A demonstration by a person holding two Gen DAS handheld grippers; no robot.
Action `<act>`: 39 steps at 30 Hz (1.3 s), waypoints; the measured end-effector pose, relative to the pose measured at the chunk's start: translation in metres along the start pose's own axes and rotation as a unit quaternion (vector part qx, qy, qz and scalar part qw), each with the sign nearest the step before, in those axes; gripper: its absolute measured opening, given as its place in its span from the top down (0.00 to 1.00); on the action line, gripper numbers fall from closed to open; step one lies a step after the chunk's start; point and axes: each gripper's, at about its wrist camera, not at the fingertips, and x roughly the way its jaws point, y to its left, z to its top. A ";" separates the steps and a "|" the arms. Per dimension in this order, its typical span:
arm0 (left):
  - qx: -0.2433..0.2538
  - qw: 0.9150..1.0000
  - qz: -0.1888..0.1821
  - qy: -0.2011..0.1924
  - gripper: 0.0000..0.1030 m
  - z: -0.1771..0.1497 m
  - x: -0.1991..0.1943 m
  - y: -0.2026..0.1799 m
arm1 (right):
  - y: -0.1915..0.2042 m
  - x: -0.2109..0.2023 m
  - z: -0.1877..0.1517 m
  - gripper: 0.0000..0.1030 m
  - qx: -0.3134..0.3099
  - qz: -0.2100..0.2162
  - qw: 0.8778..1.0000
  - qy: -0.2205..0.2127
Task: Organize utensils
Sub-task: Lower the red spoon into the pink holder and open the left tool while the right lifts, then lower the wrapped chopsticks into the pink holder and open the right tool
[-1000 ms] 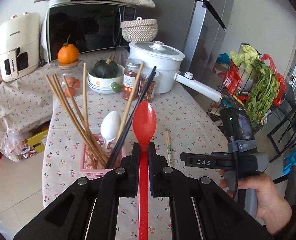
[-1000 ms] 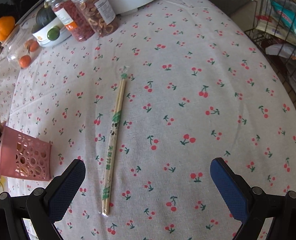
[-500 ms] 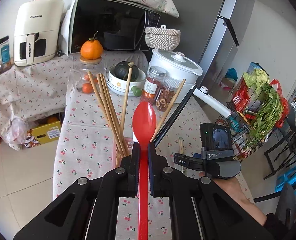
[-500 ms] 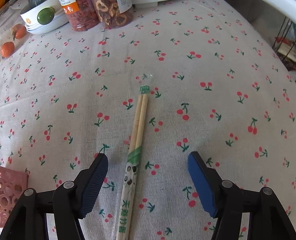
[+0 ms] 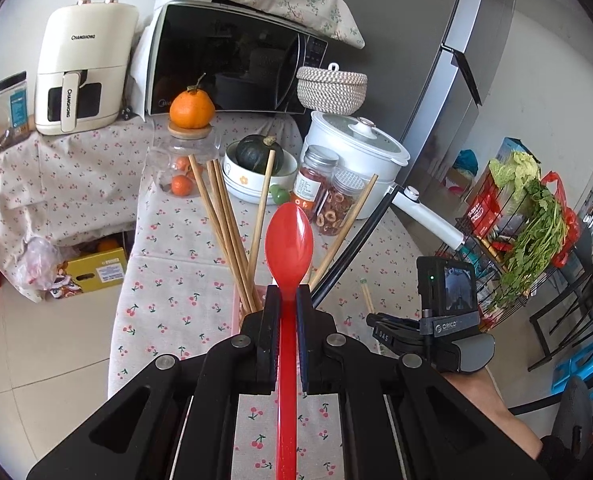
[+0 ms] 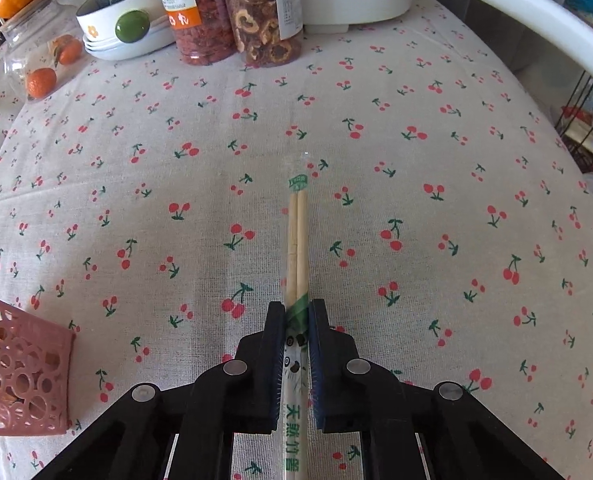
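Observation:
My left gripper (image 5: 286, 294) is shut on the handle of a red spoon (image 5: 288, 240), whose bowl sticks out ahead. Just beyond it stands a pink holder, mostly hidden, with several wooden chopsticks (image 5: 224, 224) and a black one (image 5: 356, 248) leaning out. My right gripper (image 6: 297, 312) is shut on a wrapped pair of bamboo chopsticks (image 6: 297, 236) lying on the cherry-print tablecloth (image 6: 416, 184). The pink holder (image 6: 16, 368) shows at the lower left of the right wrist view. The right gripper's body (image 5: 436, 328), in a hand, is at the right of the left wrist view.
At the table's far end stand two spice jars (image 5: 324, 196), a bowl with a dark squash (image 5: 258, 164), a glass jar with an orange on top (image 5: 188, 140) and a white pot with a long handle (image 5: 360, 152). A wire rack with greens (image 5: 528, 236) is at the right.
My right gripper has closed from wide open onto the wrapped chopsticks after moving over them. My left gripper has shifted toward the holder with the red spoon still in it.

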 end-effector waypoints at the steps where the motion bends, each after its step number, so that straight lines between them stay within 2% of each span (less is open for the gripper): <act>1: -0.002 1.000 -0.001 -0.008 0.93 0.001 -0.001 0.000 | -0.001 -0.007 0.000 0.92 0.000 0.005 1.000 -0.010; 7: -0.009 0.996 -0.001 -0.087 0.93 0.012 -0.006 0.000 | -0.006 -0.050 0.003 0.92 0.004 0.039 0.997 -0.071; 13: -0.006 0.985 -0.002 -0.175 0.93 0.023 0.008 -0.008 | -0.015 -0.084 0.001 0.92 0.013 0.070 0.991 -0.115; 16: 0.027 0.979 0.012 -0.202 0.93 0.024 0.019 -0.017 | -0.016 -0.095 0.001 0.92 0.013 0.082 0.988 -0.131; 20: 0.047 0.976 0.026 -0.211 0.93 0.024 0.040 -0.022 | -0.015 -0.104 0.002 0.92 0.011 0.096 0.984 -0.147; 26: 0.060 0.979 0.048 -0.187 0.92 0.011 0.063 -0.015 | -0.015 -0.112 0.002 0.92 0.008 0.106 0.980 -0.167; 28: 0.057 0.984 0.052 -0.163 0.92 0.009 0.067 -0.013 | -0.015 -0.115 0.002 0.92 0.010 0.109 0.979 -0.174; 30: 0.049 0.989 0.036 -0.136 0.90 0.008 0.067 -0.011 | -0.015 -0.119 0.002 0.92 0.014 0.113 0.976 -0.183; 31: 0.048 0.990 0.030 -0.132 0.85 0.007 0.063 -0.012 | -0.015 -0.122 0.002 0.92 0.015 0.117 0.975 -0.187; 32: 0.049 0.990 0.031 -0.127 0.74 0.006 0.060 -0.013 | -0.014 -0.124 0.001 0.92 0.016 0.120 0.974 -0.192; 34: 0.040 0.992 0.033 -0.115 0.64 0.006 0.050 -0.014 | -0.011 -0.130 0.000 0.92 0.017 0.126 0.971 -0.202; 36: 0.019 0.995 0.032 -0.093 0.61 0.008 0.038 -0.011 | -0.007 -0.137 -0.002 0.92 0.017 0.135 0.967 -0.214; 39: -0.002 0.997 0.059 -0.049 0.50 0.014 0.020 -0.004 | 0.002 -0.150 -0.006 0.91 0.017 0.154 0.959 -0.235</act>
